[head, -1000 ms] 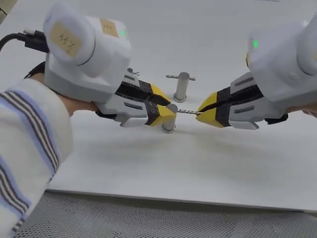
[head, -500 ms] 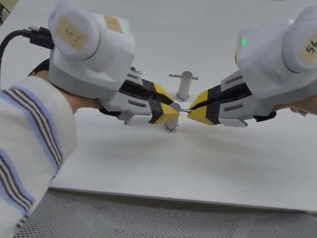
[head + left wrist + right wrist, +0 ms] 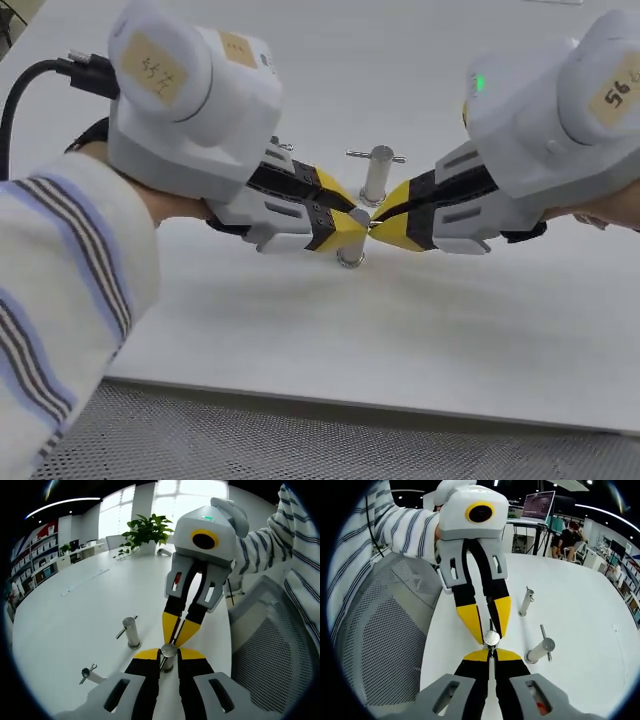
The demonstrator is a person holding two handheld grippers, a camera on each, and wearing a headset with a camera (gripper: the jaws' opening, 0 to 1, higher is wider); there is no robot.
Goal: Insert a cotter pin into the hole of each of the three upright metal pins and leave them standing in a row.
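The left hand-held gripper (image 3: 338, 228), coming in from the left of the head view, is clamping its yellow jaws on either side of the near metal pin (image 3: 169, 651) and keeping it upright at the middle of the frame. Opposite it, the right hand-held gripper (image 3: 385, 218) is reaching in from the right with its jaws drawn narrow, pinching the cotter pin (image 3: 491, 649), of which only a thin sliver is showing between its tips and the pin's head.

A second ago a clear length of that wire was spanning the gap between the two grippers. Now the yellow tips are almost meeting across the pin. From where I am standing, that is telling me the cotter pin is going into the hole, though I cannot see how deep it is sitting, or whether it is through to the far side.

Just behind, upper centre in the head view, the rear metal pin (image 3: 376, 175) is standing with its own cotter (image 3: 360, 156) already crossing its top. A third metal pin (image 3: 525, 601) is showing right of centre in the right gripper view; whether it is fitted I cannot tell.

All of this is resting on the pale desk (image 3: 300, 330), with a striped sleeve (image 3: 60, 290) filling the lower left.
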